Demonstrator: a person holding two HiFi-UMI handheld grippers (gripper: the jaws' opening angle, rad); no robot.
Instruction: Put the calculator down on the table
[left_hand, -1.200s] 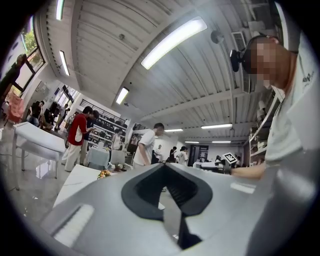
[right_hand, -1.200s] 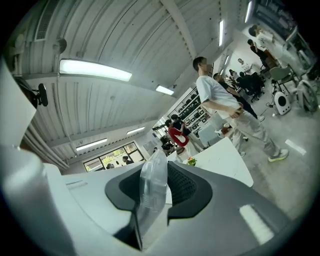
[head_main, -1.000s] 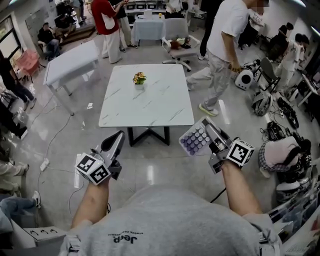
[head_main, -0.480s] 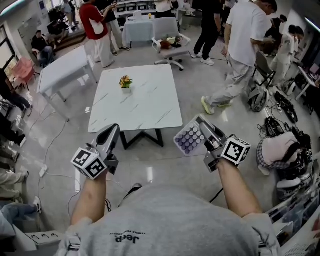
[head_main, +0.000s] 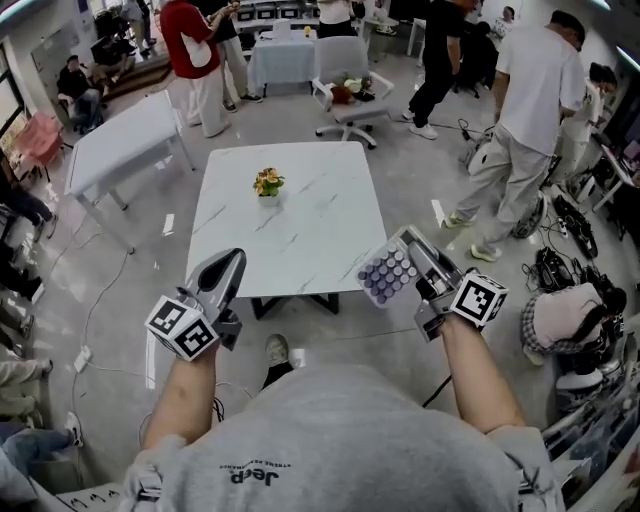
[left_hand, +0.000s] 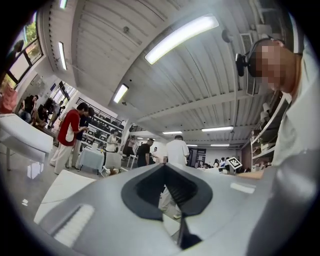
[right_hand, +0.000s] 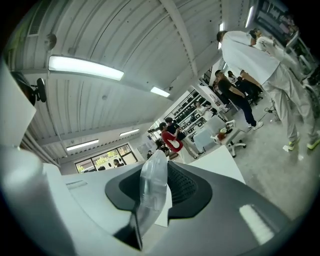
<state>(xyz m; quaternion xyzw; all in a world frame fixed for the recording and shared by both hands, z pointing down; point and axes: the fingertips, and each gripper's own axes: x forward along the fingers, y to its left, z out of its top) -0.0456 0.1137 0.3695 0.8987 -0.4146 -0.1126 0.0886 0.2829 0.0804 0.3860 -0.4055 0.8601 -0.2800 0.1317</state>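
The calculator (head_main: 388, 275), pale with rows of round purple keys, hangs in my right gripper (head_main: 412, 250), which is shut on its edge just off the near right corner of the white marble table (head_main: 300, 230). In the right gripper view the calculator (right_hand: 151, 192) shows edge-on as a clear slab clamped between the dark pads of the right gripper (right_hand: 160, 189). My left gripper (head_main: 232, 265) hovers at the table's near left edge, shut and holding nothing. In the left gripper view the left gripper (left_hand: 172, 192) has its jaws meeting, with the room beyond.
A small potted flower (head_main: 267, 183) stands on the far half of the table. Another white table (head_main: 115, 135) is at the left, an office chair (head_main: 350, 85) behind. People walk at the right (head_main: 520, 130) and back left (head_main: 195, 50). Bags (head_main: 560, 310) and cables lie on the floor.
The marble table has come closer, and both grippers now reach its near edge. The calculator stays in the right gripper. The white-shirted person has walked away to the right.
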